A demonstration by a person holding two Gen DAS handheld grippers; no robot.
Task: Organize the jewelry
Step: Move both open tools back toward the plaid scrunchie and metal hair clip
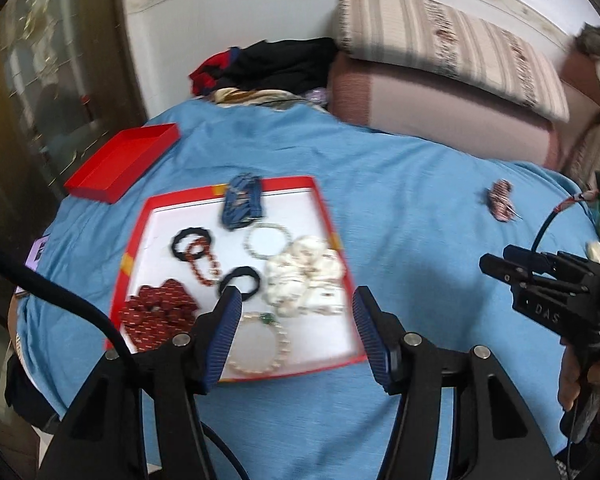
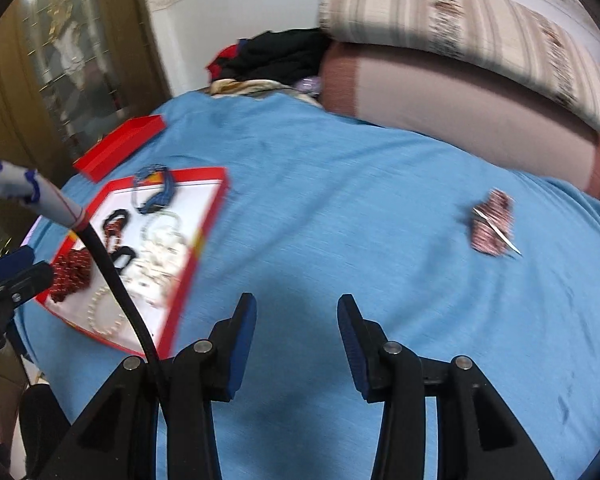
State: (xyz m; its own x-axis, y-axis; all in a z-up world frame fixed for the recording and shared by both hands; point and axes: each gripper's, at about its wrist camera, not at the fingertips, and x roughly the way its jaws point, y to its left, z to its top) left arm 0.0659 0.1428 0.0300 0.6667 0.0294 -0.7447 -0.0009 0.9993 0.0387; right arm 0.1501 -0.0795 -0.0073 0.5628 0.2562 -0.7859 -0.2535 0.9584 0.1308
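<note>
A red-rimmed white tray (image 1: 332, 220) lies on the blue sheet and holds a blue hair clip (image 1: 242, 200), black hair ties (image 1: 192, 242), a red bead bracelet (image 1: 204, 262), a pale bead bracelet (image 1: 266, 240), a white scrunchie (image 1: 306, 276), a red patterned scrunchie (image 1: 158, 314) and a pearl bracelet (image 1: 260, 344). My left gripper (image 1: 298, 300) is open and empty over the tray's near edge. A pink striped hair clip (image 2: 494, 228) lies alone on the sheet at the right, also in the left wrist view (image 1: 500, 200). My right gripper (image 2: 296, 308) is open and empty above bare sheet, between the tray (image 2: 210, 216) and that clip.
A red box lid (image 1: 120, 164) lies on the sheet beyond the tray's left corner. Folded clothes (image 1: 276, 64) and striped cushions (image 1: 452, 40) sit at the far side. A wooden cabinet (image 2: 40, 64) stands at the left. The right gripper's body (image 1: 548, 284) shows at the right.
</note>
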